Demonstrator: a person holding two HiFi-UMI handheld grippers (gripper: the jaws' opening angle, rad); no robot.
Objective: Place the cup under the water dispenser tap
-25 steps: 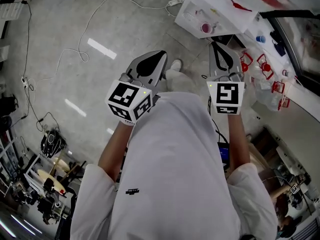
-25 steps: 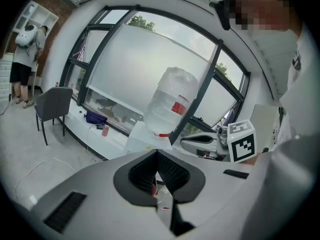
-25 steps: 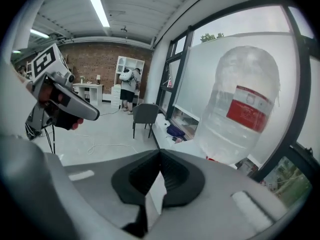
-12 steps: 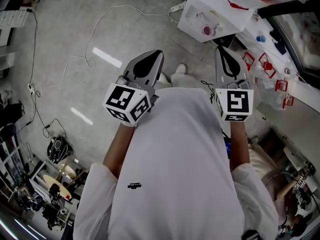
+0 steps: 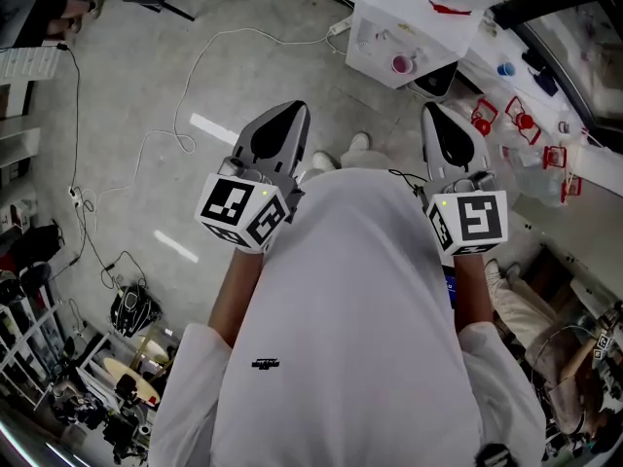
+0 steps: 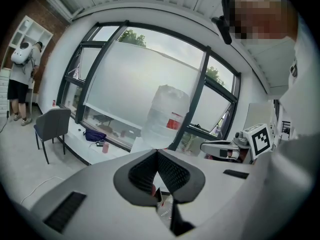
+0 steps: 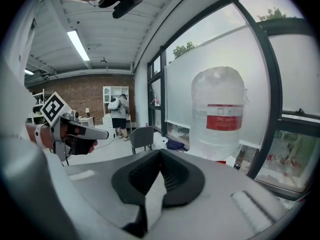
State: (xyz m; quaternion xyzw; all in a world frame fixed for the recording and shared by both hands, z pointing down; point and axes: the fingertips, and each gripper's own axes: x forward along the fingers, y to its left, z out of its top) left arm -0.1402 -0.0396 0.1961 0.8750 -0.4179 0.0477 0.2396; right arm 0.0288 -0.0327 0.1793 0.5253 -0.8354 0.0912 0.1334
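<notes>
A person in a white shirt (image 5: 360, 309) stands facing a white water dispenser (image 5: 375, 27), a two-jaw tool in each hand held out at chest height. The left gripper (image 5: 288, 115) and the right gripper (image 5: 435, 115) both point toward the dispenser from a little way off, the right one nearer to it. In each gripper's own view the ribbed black jaws meet at their tips with nothing clamped between them.

A small pink round object, which appears to be the cup (image 5: 401, 64), sits at the front of the dispenser, well clear of both tools. From the head view it cannot be told whether it stands directly beneath the tap.

A large clear water bottle (image 7: 218, 111) with a red label stands upside down on top of the dispenser, backed by a wide dark-framed window (image 6: 130, 79). To the left of the dispenser, as the grippers see it, a grey chair (image 6: 52, 126) stands on the pale floor (image 5: 117, 163). A white cable (image 5: 195, 76) loops across the floor to that same side of the dispenser. Red-and-clear items lie on a ledge just to the dispenser's right, too blurred to name.
</notes>
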